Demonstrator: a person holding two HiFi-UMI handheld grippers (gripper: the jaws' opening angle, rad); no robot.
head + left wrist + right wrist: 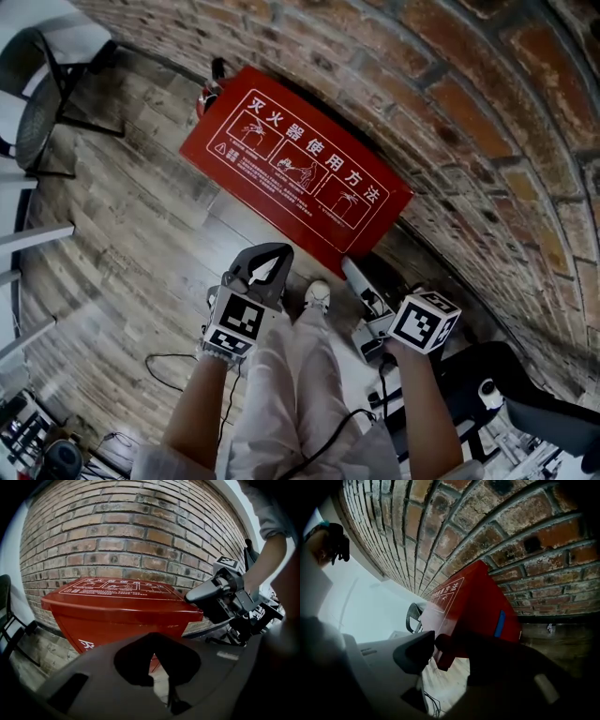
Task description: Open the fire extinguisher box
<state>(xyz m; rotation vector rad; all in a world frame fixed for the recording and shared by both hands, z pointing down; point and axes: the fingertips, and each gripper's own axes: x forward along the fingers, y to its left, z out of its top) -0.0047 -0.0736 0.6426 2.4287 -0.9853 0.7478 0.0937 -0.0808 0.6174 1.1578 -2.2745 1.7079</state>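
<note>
The fire extinguisher box (295, 169) sits closed against the brick wall (469, 103) at my twelve o'clock. I judge it stiff metal, so I'd lift the lid (117, 588) by its front edge. My right claw (432, 644) is spread at its five o'clock corner, not pinching. My left claw (278, 251) is pressed together, empty.

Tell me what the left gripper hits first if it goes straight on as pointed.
Probably the front of the red rectangular fire extinguisher box; the left gripper aims at it with nothing between, though the distance is unclear.

A brick wall (450, 103) meets a plank floor (131, 216), with a black chair (47, 103) nearby.
</note>
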